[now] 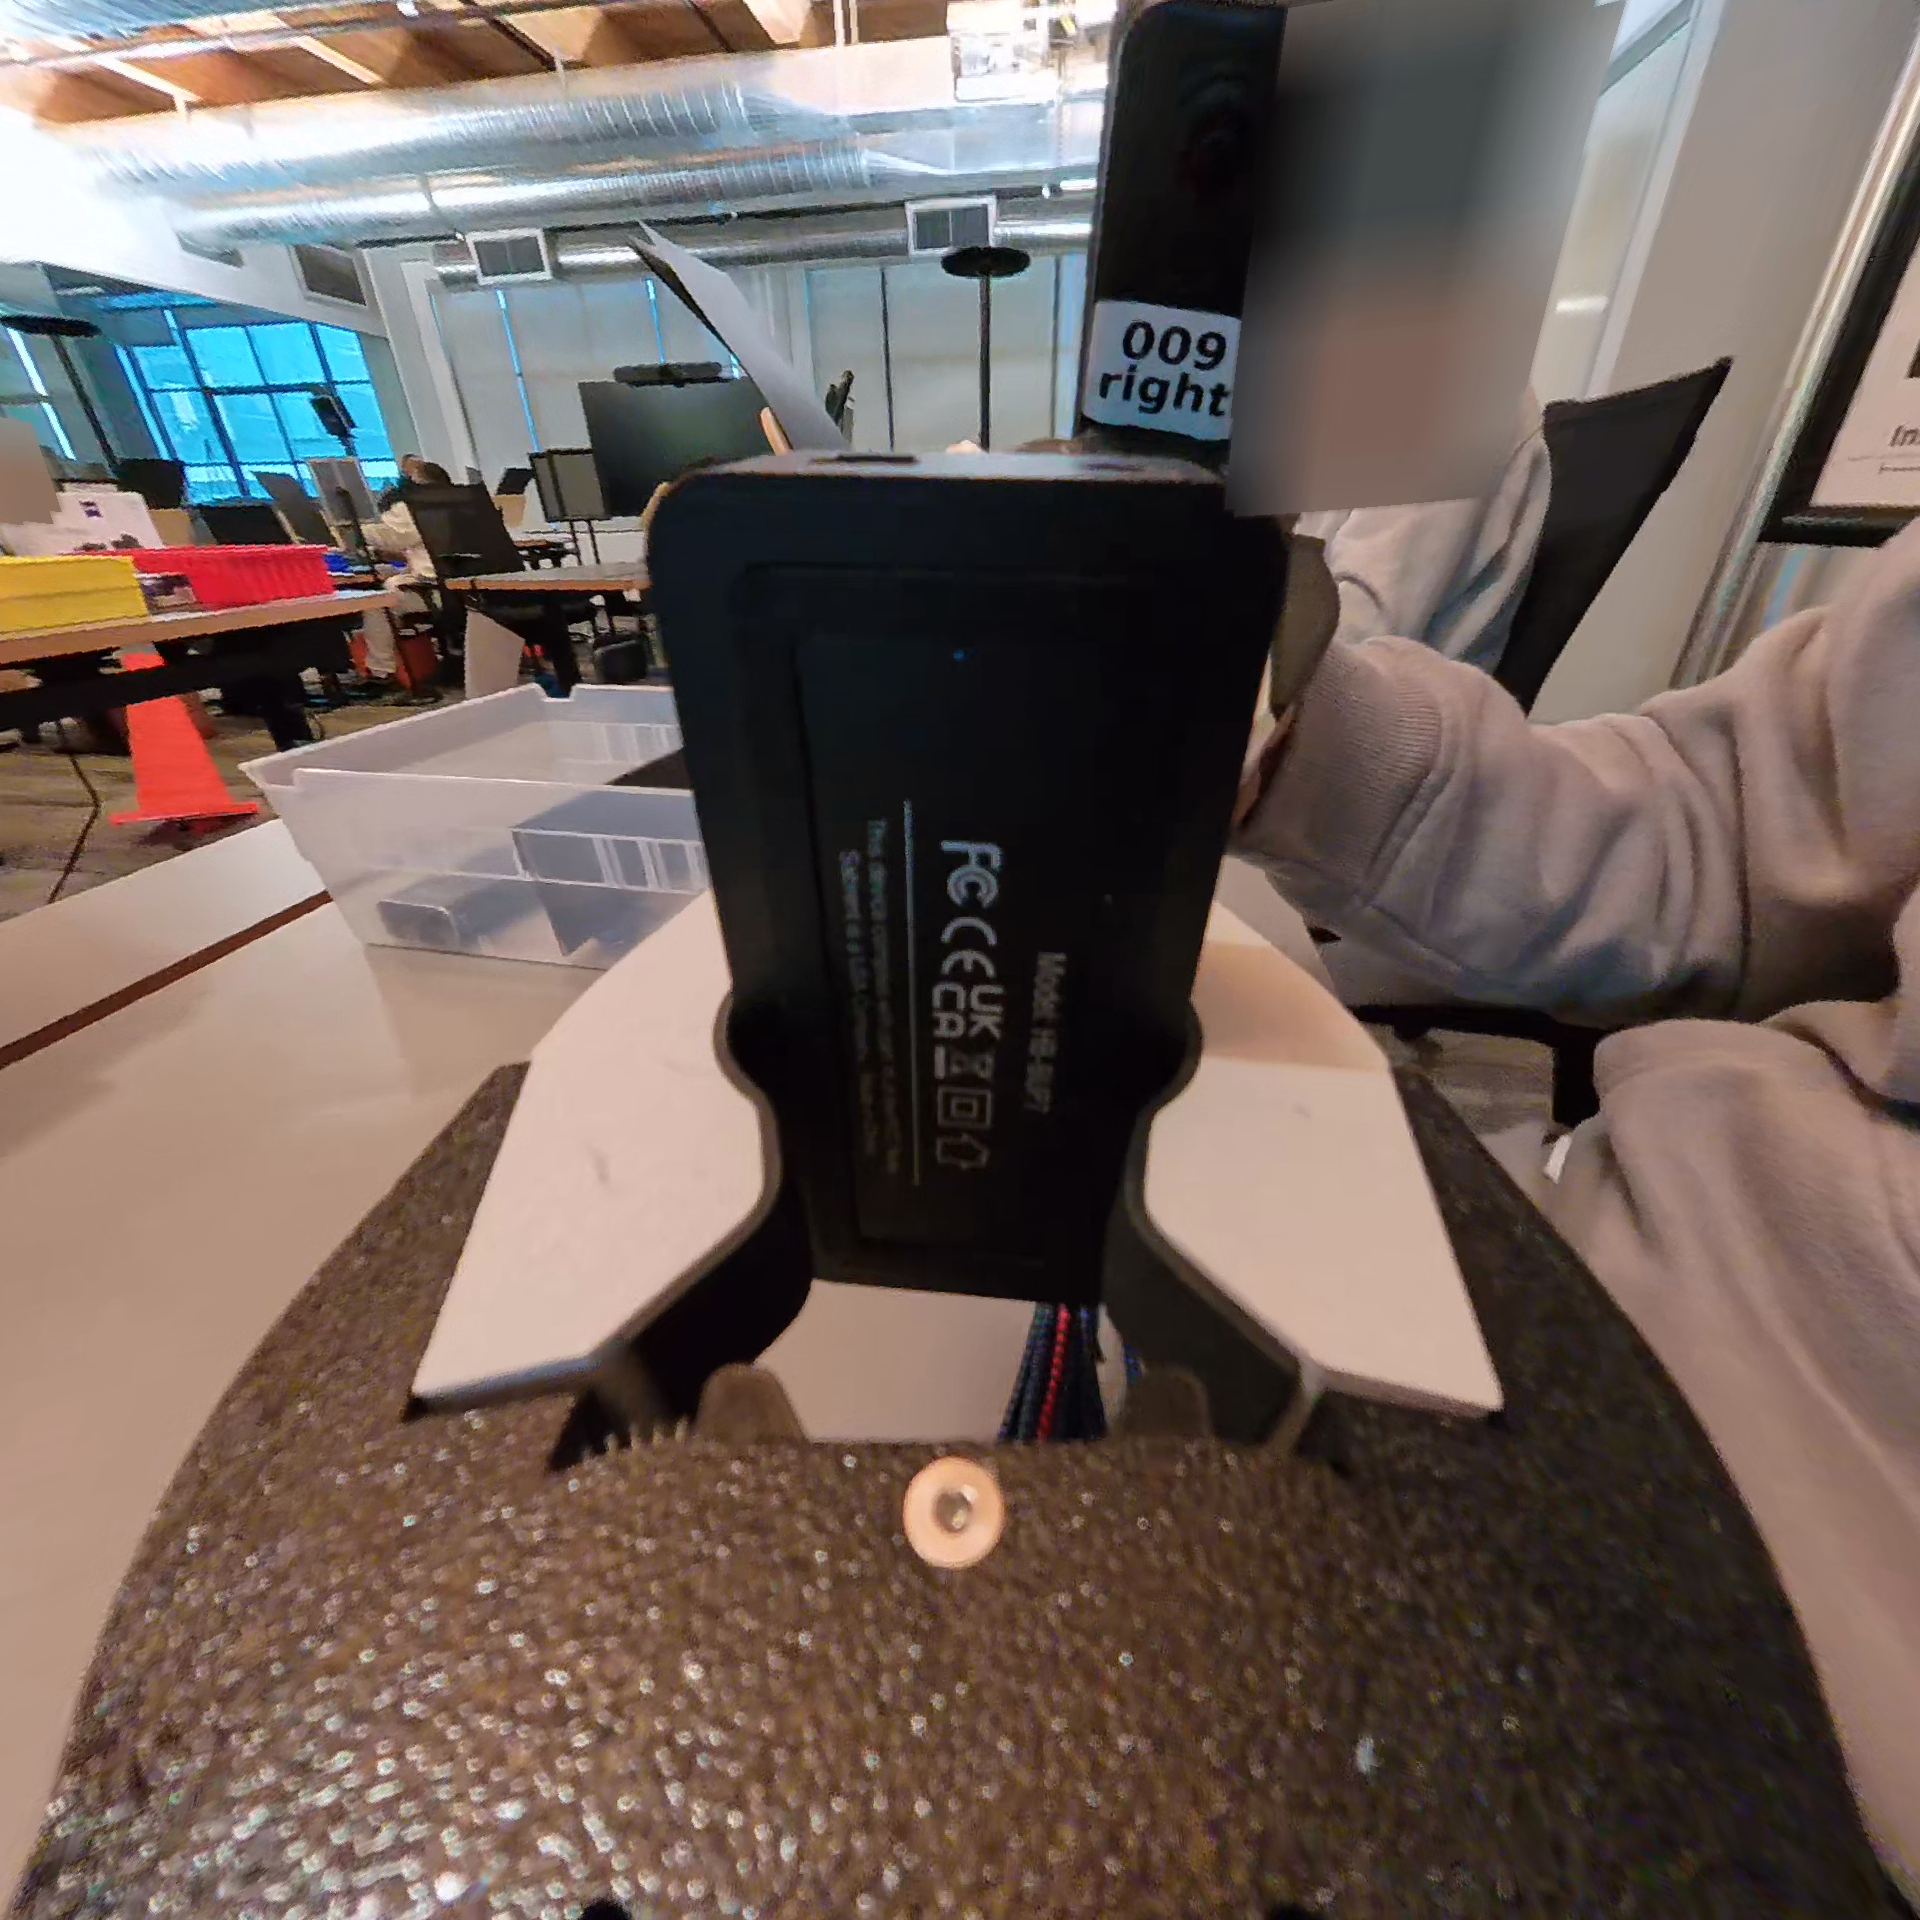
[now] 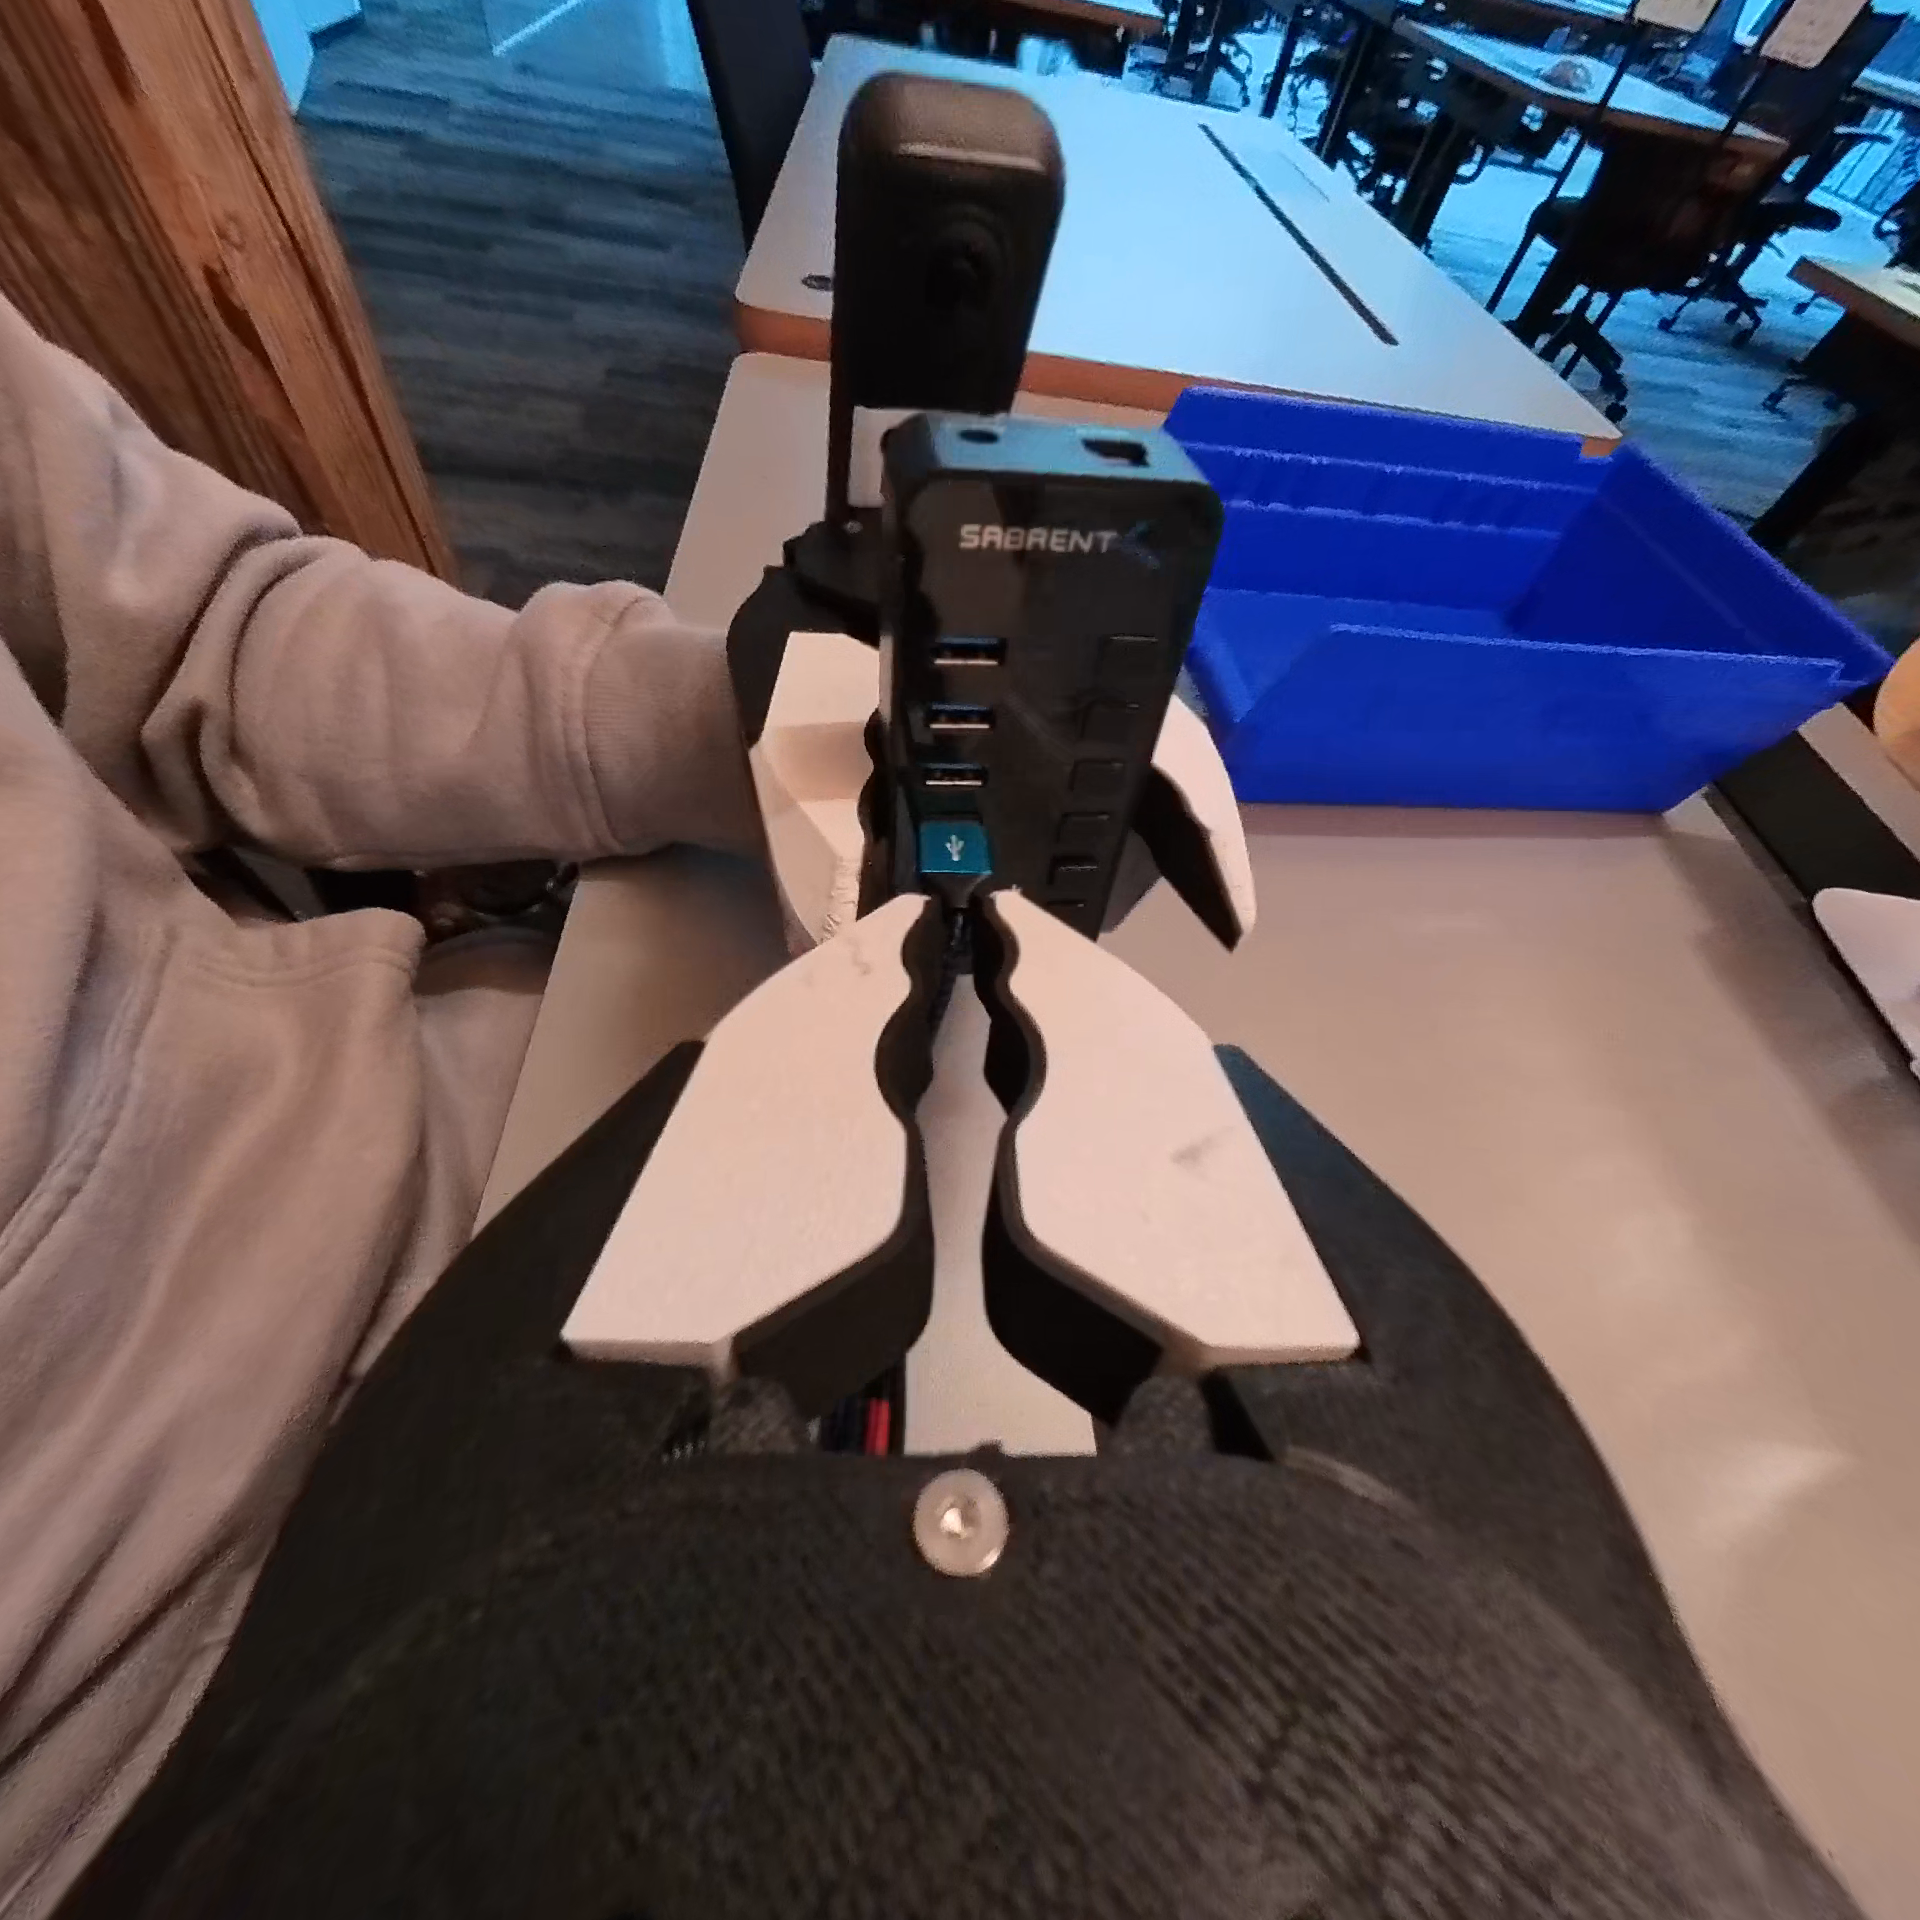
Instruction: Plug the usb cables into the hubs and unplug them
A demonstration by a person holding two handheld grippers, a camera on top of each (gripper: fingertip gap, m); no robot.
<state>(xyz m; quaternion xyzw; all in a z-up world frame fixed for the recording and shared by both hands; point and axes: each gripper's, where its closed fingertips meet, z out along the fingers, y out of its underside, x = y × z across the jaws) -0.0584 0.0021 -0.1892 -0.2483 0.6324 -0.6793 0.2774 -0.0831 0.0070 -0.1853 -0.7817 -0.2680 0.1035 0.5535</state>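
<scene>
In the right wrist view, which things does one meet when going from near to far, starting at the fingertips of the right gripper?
right gripper → blue USB plug → black hub → left gripper's camera → far white table

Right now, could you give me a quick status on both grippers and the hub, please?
Left gripper shut on the black hub, held upright. Right gripper shut on the cable just behind the blue USB plug, plug seated in hub. Nothing in the way.
</scene>
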